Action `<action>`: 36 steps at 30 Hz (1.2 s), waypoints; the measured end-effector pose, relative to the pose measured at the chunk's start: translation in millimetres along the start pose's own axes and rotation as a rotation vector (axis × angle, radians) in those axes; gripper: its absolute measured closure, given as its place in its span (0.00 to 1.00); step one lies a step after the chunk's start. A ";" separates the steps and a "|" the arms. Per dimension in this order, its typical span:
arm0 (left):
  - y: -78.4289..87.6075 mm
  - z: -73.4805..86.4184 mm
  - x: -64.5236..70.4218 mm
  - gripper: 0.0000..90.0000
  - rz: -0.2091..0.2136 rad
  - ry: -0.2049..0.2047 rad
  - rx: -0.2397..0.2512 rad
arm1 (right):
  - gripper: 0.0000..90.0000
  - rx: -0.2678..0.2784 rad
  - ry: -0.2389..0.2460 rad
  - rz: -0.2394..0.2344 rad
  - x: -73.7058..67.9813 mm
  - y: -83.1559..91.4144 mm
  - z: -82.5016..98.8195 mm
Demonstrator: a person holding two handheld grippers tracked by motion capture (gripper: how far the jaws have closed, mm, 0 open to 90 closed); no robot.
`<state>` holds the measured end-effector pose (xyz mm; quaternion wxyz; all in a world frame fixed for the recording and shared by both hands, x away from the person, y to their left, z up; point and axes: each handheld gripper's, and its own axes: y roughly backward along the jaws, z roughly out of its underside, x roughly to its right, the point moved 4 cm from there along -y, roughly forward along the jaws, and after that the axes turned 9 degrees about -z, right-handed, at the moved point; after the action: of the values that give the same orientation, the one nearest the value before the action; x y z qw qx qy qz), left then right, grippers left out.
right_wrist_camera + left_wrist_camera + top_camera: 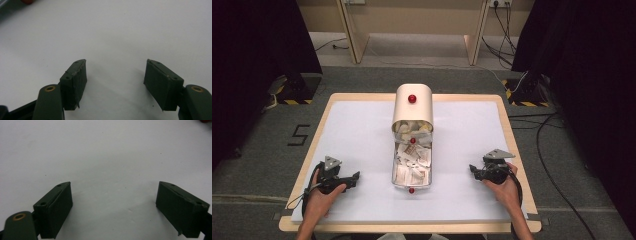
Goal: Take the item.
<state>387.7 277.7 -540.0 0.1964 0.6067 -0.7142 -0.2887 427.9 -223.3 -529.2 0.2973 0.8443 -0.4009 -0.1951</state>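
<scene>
So the thing in play was the bread-box-style container (412, 135) sitting dead center on the white table (362, 130), a bit toward the far edge. Its cream roll-top lid (412, 102) with a red knob (412, 98) was pushed up and back, and the front tray part (411, 167) lay open toward me, stuffed with what looked like small paper packets (412, 162), white and tan. Another red knob (411, 190) stuck out at the near end of it, closest to me.

Both tools were parked well away from it. My left gripper (353, 177) rested on the table to the left of the container, jaws spread wide with nothing between them, just bare white surface in its own camera. My right gripper (473, 170) sat on the other side, also well apart from the box, jaws parted and empty, a little narrower than the left ones. A sliver of red peeked in at the top corner of each gripper view, probably that near knob, too cropped to be sure.

What worried me: those packets were heaped loose and right up to the rim, so I figured a sloppy grab could drag several out at once or flick them onto the table. And the box looked light, so nudging the knob from one side with nothing bracing the other could just slide the whole thing
</scene>
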 end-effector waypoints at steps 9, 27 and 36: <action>0.0 0.0 -0.1 0.14 0.000 -0.001 0.000 | 0.39 0.001 0.001 0.001 -0.1 0.0 0.0; 0.0 0.0 0.0 0.14 0.000 0.001 0.000 | 0.39 0.001 -0.012 0.000 -0.4 0.2 -0.3; 0.0 0.0 0.0 0.14 0.001 0.001 0.000 | 0.39 0.023 -0.052 0.002 -1.0 3.8 -4.0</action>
<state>387.8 277.7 -540.0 0.1966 0.6066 -0.7143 -0.2882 427.4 -223.0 -523.6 0.2770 0.8419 -0.4117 -0.2121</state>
